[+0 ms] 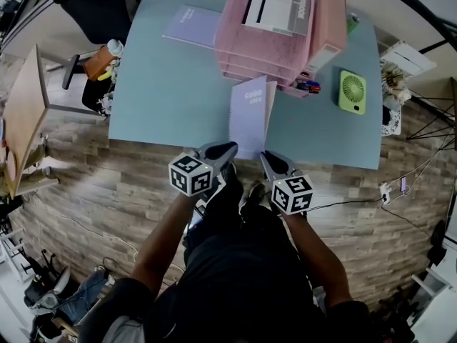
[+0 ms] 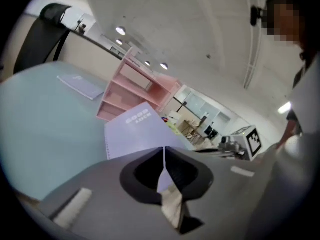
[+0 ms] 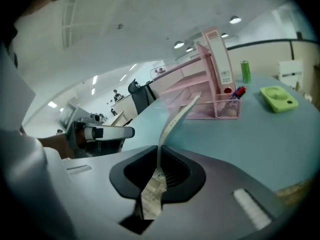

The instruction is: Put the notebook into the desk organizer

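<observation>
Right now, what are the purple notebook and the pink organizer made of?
The notebook looks like paper with a matte lilac card cover: it bends thinly, and a spiral seems to run down one edge. The organizer looks like pink-painted metal mesh, going by the fine grid on its pen cup, though it could be plastic.

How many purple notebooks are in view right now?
2. The near notebook is pinched by the left tongs and right tongs, in front of the pink organizer. The far notebook lies flat on the table at far left. Others may hide inside the organizer.
</observation>
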